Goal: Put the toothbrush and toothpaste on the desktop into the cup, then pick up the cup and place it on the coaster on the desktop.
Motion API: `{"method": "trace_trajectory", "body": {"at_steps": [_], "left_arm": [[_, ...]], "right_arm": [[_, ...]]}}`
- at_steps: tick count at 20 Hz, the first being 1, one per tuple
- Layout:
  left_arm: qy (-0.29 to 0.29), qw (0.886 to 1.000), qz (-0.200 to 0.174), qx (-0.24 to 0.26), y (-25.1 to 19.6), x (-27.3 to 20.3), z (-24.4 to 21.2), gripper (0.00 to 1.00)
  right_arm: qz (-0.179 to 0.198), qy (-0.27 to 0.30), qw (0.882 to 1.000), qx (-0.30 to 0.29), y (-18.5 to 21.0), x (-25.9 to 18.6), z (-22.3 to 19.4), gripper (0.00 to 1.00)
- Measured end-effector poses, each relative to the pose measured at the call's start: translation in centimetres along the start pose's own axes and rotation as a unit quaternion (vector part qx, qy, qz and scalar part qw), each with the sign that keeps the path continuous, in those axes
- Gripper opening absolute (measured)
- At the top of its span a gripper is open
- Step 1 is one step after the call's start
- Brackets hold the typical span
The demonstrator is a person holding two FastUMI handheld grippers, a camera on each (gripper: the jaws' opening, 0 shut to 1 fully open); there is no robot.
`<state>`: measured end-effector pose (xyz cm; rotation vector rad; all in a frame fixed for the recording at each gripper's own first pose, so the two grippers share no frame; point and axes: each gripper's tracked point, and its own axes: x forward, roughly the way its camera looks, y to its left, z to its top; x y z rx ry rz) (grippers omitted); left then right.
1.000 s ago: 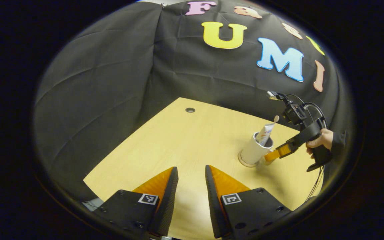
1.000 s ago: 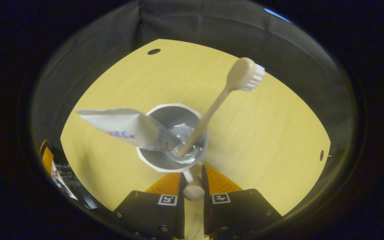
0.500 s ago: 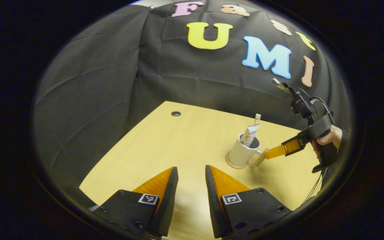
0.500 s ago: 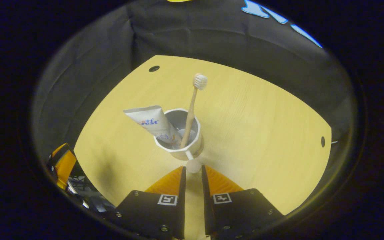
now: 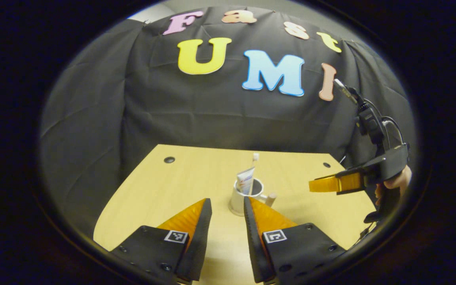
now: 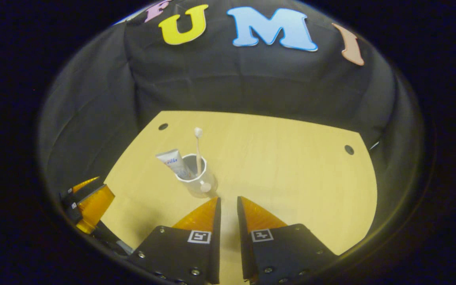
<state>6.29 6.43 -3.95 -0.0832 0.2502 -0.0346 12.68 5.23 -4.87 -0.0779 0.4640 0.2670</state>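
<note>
Right gripper: jaws a narrow gap apart, holding nothing, just short of the cup.
Left gripper: jaws slightly parted, empty, near the cup.
Cup: upright on the desk, toothbrush and toothpaste standing inside.
Coaster: cannot tell under the cup.
Room: bare desk beyond the cup to its edges.

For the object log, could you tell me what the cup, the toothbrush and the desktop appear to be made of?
Cup: probably glazed ceramic or hard plastic, white and smooth. Toothbrush: matte beige handle, perhaps bamboo or plastic. Desktop: pale wood-grain surface, likely laminate, with faint grain lines and slight sheen.
</note>
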Motion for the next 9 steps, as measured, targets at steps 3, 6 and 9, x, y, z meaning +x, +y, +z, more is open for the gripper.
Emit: {"method": "trace_trajectory", "body": {"at_steps": [3,6,9], "left_arm": [[-0.037,0.999,-0.018,0.012,-3.0,-0.6,3.9,0.55],[-0.074,0.997,-0.028,0.026,-5.2,-1.9,7.5,0.54],[-0.124,0.991,-0.040,0.021,-7.0,-3.6,11.0,0.58]], "right_arm": [[-0.022,-0.084,0.996,0.034,-1.2,-4.1,2.7,0.22],[-0.036,-0.163,0.985,0.053,-2.2,-8.0,4.5,0.22],[-0.048,-0.231,0.970,0.052,-3.1,-11.4,6.1,0.19]]}}
